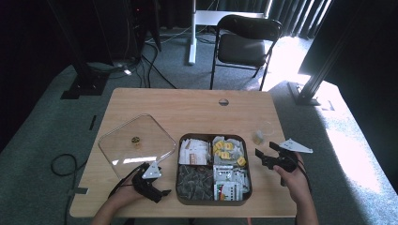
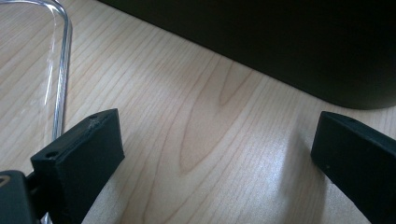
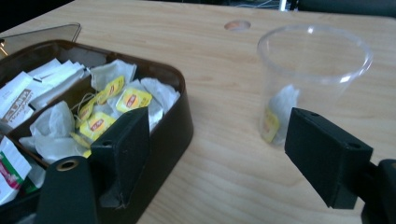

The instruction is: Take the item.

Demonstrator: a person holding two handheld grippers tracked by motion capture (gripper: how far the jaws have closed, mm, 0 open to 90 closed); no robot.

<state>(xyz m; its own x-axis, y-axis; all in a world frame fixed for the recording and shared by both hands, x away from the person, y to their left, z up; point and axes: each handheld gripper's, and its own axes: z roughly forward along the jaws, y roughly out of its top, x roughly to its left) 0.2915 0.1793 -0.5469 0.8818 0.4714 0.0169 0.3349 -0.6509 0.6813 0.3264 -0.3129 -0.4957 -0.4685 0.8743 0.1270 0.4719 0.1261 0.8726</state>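
Hovering over the table (image 1: 197, 108), the right gripper (image 3: 219, 154) has its jaws spread wide with nothing between them; a clear plastic cup (image 3: 313, 79) with a tea bag (image 3: 280, 116) inside stands upright just beyond them, beside the brown tea box (image 3: 177, 121). The left gripper (image 2: 215, 154), jaws also wide and empty, rests between the box and the clear lid (image 2: 60, 70).

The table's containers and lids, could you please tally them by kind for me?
Dark compartment tray: 1
Clear plastic cup with a tea bag inside: 1
Clear lid lying flat: 1
Total: 3
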